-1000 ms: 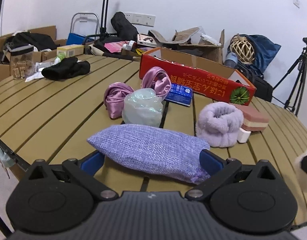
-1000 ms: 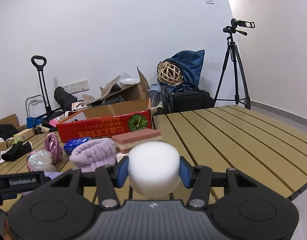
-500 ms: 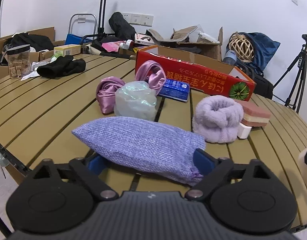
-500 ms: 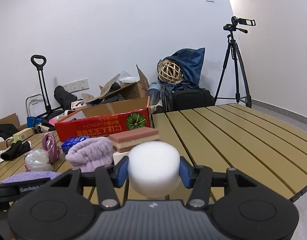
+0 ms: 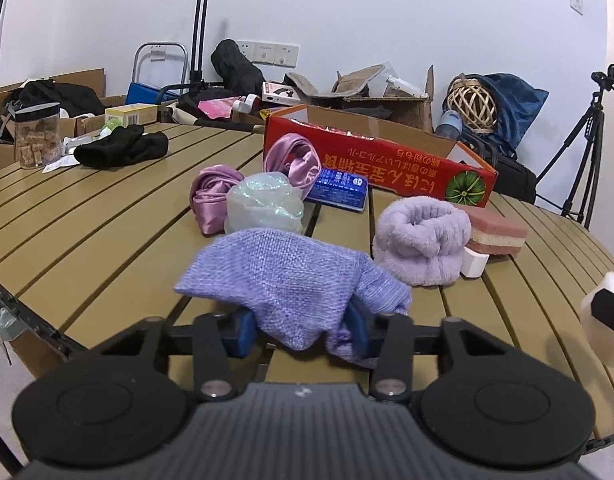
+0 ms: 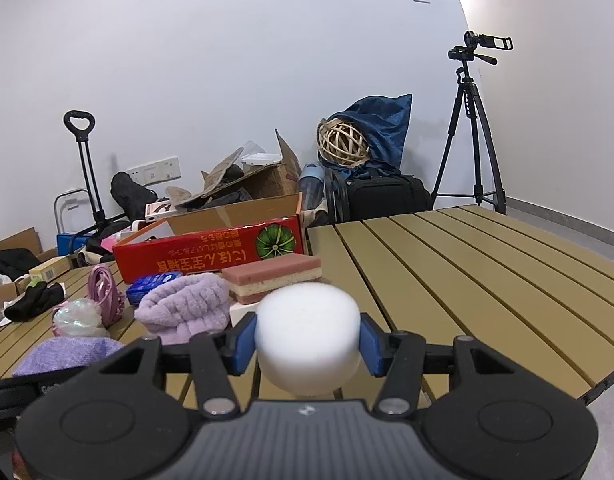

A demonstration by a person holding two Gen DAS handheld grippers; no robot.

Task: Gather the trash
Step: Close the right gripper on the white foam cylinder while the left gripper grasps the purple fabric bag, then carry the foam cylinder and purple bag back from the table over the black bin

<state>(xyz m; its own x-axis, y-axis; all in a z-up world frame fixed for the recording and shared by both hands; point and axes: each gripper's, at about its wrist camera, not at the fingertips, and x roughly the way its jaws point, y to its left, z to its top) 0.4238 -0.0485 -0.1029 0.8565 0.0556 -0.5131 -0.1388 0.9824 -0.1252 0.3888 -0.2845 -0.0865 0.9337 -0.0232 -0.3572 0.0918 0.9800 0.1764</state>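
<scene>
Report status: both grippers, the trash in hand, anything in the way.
Left gripper closing, purple woven pouch bunched between pads. Right gripper shut on white foam puck. Fluffy lilac band close ahead.

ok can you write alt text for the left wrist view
The left gripper is closing its jaws on a purple woven pouch, bunching it up at the near edge of a slatted wooden table. Behind it lie a crumpled plastic bag, pink satin cloth, a fluffy lilac band, a pink sponge and a red cardboard box.

Left gripper (image 5: 301, 330) jaws closing on the purple woven pouch (image 5: 295, 280) (bunched) over the slatted table (image 5: 107, 216).
</scene>
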